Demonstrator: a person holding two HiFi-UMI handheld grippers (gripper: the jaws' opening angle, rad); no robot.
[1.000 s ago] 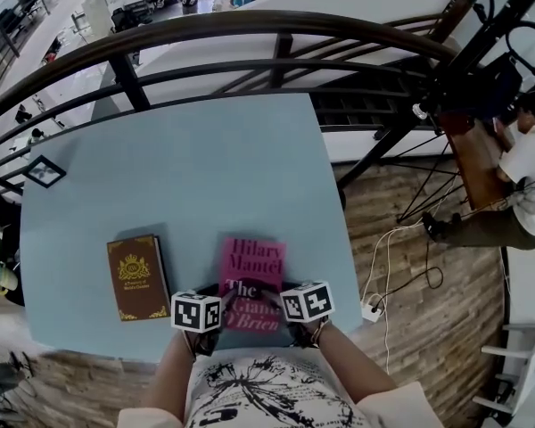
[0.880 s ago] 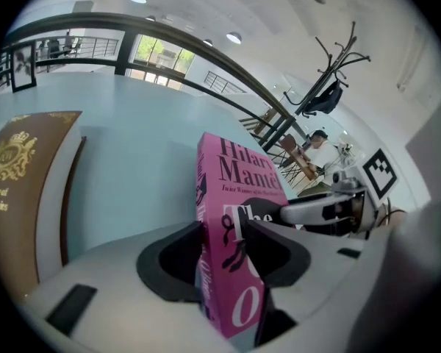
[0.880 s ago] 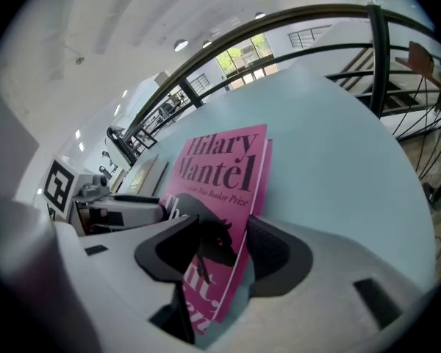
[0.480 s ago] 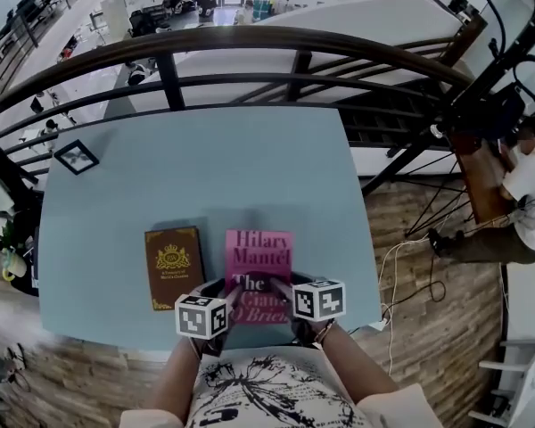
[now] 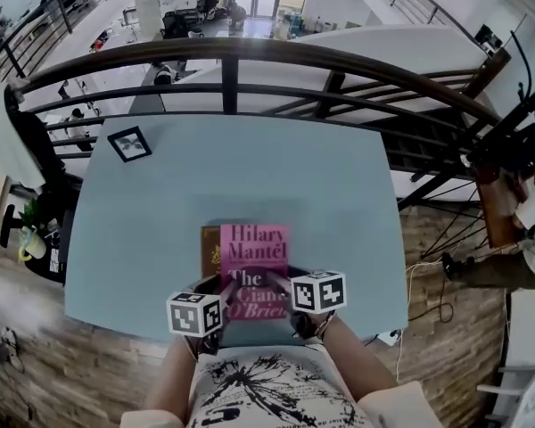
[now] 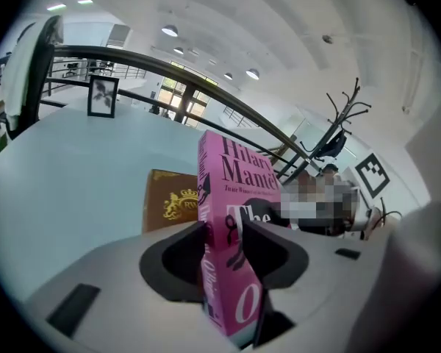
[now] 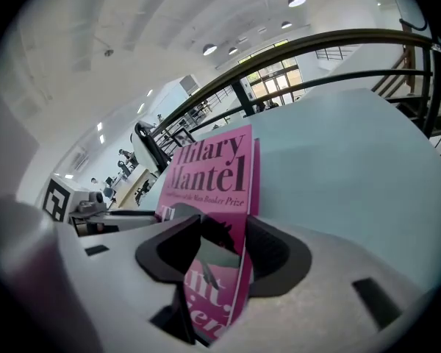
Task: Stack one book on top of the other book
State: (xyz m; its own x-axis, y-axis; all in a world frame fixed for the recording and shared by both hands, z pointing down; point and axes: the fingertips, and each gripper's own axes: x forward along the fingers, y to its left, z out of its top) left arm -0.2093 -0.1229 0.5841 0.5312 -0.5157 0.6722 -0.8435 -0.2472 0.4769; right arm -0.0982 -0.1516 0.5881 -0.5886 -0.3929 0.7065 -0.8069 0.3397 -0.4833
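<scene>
Status: both tools are on the pink book (image 5: 254, 250).

Left tool (image 6: 224, 250): its jaws have just been closing. They now grip the near end of the book on the spine side, one pad on the cover and one underneath.

Right tool (image 7: 222, 250): its jaws have also just been closing. The book's near edge on the open side sits between the pads, so it is held from both near corners.

From the head view we see the pink book over the brown book (image 5: 209, 252), covering most of it. Only a strip along the brown book's left side shows. The left gripper view shows the brown book lying flat on the bench (image 5: 160, 203), with the pink one tilted up in front of it.

We cannot tell whether the two books touch.

A small picture frame (image 5: 129, 143) stands at the far left corner of the bench, well apart from the books. A dark railing (image 5: 250, 53) runs behind the bench.
</scene>
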